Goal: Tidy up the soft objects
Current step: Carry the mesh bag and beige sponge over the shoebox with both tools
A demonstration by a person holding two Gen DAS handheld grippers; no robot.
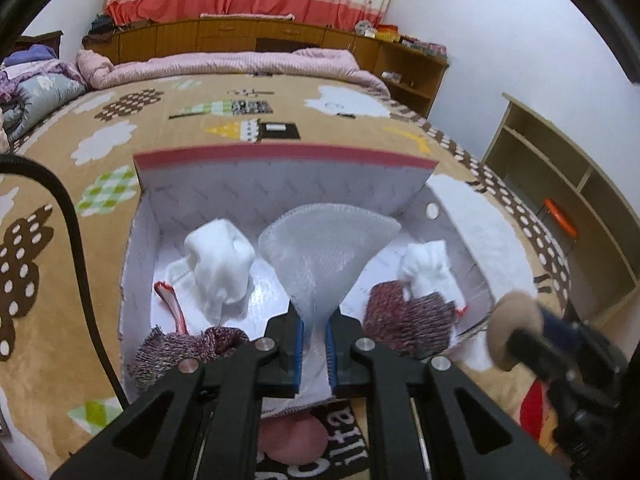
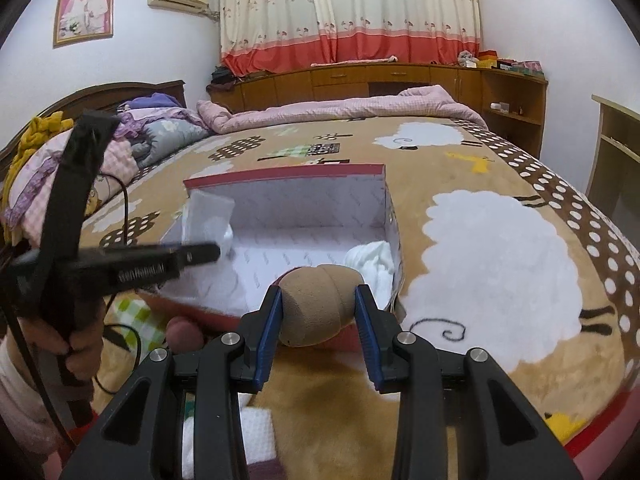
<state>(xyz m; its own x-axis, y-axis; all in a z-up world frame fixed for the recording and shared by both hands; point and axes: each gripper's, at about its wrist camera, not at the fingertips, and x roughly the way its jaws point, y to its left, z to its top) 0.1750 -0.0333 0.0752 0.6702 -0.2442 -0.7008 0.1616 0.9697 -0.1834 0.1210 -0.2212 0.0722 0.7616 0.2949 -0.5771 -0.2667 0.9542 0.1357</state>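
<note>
Bedroom — patterned bedspread (image 1: 192, 136) holds a box (image 1: 280, 184); left gripper (image 1: 314, 344) pinches a cloth (image 1: 320, 248), right gripper (image 2: 318, 316) clamps a sponge (image 2: 316, 304).

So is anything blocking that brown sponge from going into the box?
Nothing visible does. The right gripper holds the brown sponge at the open box's near edge; bare floor lies just ahead.

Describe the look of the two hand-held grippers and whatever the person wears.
Both are black, angular linkages with silver round pivot pins and blue ribbed pads. The left hand-held gripper trails a black cable and shows white lettering along its side, unreadable here. The right hand-held gripper matches it. A pale pink sleeve shows at the left wrist.
</note>
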